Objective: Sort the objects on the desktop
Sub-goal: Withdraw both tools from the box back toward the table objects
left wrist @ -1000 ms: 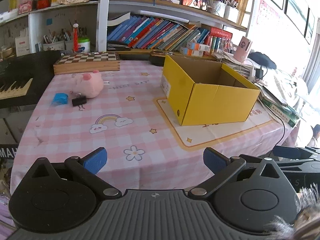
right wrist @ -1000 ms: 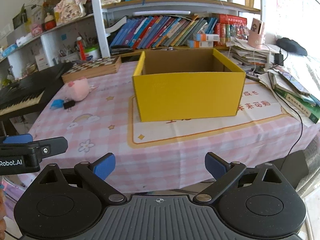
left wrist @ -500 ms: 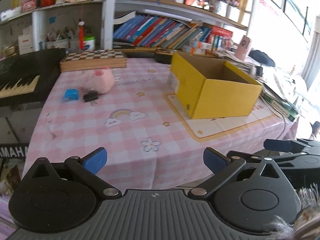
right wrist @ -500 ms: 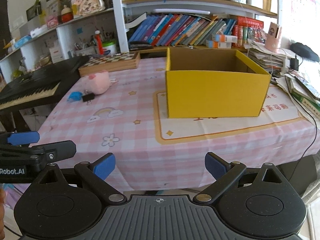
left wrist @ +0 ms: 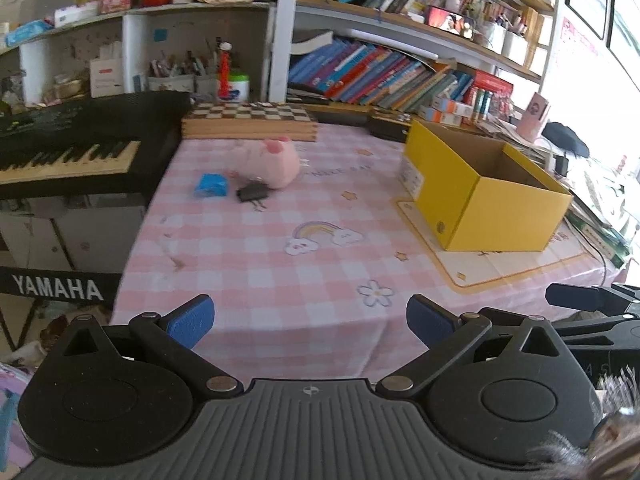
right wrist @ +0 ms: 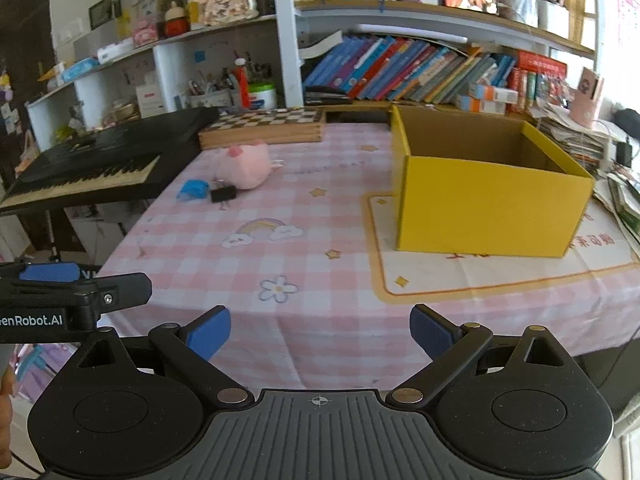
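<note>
A pink plush pig (left wrist: 276,160) (right wrist: 244,164) lies on the far left of the pink checked tablecloth, with a small blue object (left wrist: 211,185) (right wrist: 193,190) and a black binder clip (left wrist: 253,193) (right wrist: 223,193) just in front of it. An open, empty-looking yellow cardboard box (left wrist: 484,192) (right wrist: 484,188) stands on the right. My left gripper (left wrist: 310,320) is open and empty at the table's near edge. My right gripper (right wrist: 320,334) is open and empty there too, to the right of the left one.
A black Yamaha keyboard (left wrist: 76,148) (right wrist: 100,164) borders the table's left side. A wooden chessboard box (left wrist: 248,122) (right wrist: 264,128) lies at the back. Bookshelves rise behind. Stacked papers and cables (right wrist: 580,136) crowd the right edge.
Both views have swung to the left, so the keyboard and plush pig sit more central. Both grippers stay open and empty.
</note>
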`<state>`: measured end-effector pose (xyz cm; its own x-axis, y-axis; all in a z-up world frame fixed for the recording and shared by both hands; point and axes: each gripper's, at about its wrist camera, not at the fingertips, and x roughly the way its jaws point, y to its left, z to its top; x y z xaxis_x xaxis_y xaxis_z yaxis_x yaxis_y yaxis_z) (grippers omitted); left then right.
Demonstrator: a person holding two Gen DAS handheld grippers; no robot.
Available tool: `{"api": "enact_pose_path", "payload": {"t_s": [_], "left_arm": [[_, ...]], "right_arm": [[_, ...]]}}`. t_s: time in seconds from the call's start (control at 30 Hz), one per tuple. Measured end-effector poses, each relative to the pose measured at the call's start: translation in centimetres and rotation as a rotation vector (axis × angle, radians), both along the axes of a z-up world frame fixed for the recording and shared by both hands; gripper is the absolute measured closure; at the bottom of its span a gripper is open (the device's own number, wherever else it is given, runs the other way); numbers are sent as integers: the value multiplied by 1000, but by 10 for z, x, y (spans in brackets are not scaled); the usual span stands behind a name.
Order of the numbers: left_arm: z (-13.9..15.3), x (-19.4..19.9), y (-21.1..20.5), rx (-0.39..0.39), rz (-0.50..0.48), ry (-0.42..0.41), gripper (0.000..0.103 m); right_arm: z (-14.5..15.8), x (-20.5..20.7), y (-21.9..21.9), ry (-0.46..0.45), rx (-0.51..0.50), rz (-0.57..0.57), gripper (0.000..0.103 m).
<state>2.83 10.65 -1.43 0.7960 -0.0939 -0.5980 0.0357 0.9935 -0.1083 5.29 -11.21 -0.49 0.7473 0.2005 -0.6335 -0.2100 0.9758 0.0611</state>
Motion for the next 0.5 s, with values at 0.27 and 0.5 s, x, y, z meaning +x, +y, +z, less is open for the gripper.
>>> {"api": "enact_pose_path", "payload": {"t_s": [0.27, 0.5], "left_arm": [[1, 3, 18, -11, 48, -6, 0], [-3, 10, 28, -20, 95, 6, 0]], "right_arm": [[5, 9, 18, -19, -11, 50, 5], [2, 23, 28, -15, -20, 92, 5]]}}
